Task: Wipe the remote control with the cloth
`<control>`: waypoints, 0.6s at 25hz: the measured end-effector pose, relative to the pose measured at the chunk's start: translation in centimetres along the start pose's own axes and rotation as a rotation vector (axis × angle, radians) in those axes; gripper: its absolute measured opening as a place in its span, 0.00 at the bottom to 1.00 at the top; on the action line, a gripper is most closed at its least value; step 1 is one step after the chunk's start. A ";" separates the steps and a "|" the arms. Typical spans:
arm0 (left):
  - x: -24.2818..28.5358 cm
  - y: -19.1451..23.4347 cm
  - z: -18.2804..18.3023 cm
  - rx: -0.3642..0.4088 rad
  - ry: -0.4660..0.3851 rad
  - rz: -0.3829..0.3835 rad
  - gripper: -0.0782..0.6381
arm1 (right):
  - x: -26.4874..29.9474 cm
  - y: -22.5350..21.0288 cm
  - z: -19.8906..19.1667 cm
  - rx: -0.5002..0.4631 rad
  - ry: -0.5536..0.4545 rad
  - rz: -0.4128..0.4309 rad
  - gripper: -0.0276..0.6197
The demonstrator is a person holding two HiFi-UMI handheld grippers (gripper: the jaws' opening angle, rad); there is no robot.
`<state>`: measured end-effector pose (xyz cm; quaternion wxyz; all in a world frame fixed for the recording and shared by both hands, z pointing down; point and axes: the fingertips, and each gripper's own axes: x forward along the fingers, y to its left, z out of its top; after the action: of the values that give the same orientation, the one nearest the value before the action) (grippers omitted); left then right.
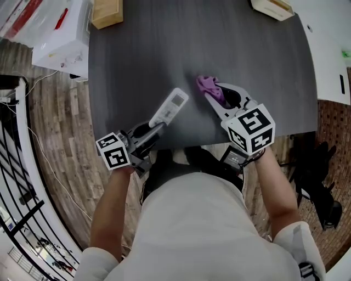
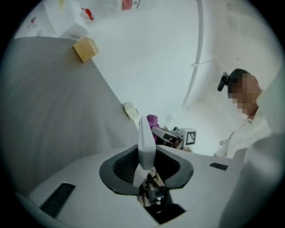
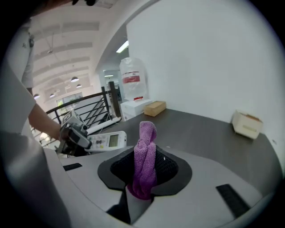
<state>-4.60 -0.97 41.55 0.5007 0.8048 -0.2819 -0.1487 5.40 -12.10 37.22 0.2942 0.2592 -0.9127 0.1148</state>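
Note:
A white remote control (image 1: 169, 107) with a small screen is lifted over the dark table (image 1: 142, 66), its near end clamped in my left gripper (image 1: 155, 127). In the left gripper view the remote (image 2: 145, 142) stands edge-on between the pads. My right gripper (image 1: 218, 99) is shut on a bunched purple cloth (image 1: 208, 88), just right of the remote's far end and apart from it. In the right gripper view the cloth (image 3: 145, 156) sticks up between the pads, with the remote (image 3: 107, 141) and the left gripper (image 3: 73, 136) to its left.
A wooden block (image 1: 107, 12) sits at the table's far left corner and a small cream box (image 1: 272, 7) at the far right. White boxes (image 1: 60, 33) stand on the floor to the left, beside a black railing (image 1: 16, 181).

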 end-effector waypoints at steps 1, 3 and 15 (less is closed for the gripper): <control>-0.3 -0.9 0.2 -0.007 0.003 -0.041 0.25 | 0.0 0.5 1.0 -0.071 -0.013 0.014 0.20; -0.6 -2.4 0.4 -0.005 0.022 -0.099 0.25 | 0.2 2.3 2.7 -0.237 -0.033 0.073 0.20; -1.3 -4.3 1.7 0.013 -0.006 -0.151 0.24 | -1.5 6.7 1.8 -0.569 0.043 0.274 0.19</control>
<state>-5.20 0.01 36.90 0.4818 0.8266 -0.2232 -0.1867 1.96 -6.51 34.52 0.3559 0.0383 -0.9282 -0.1012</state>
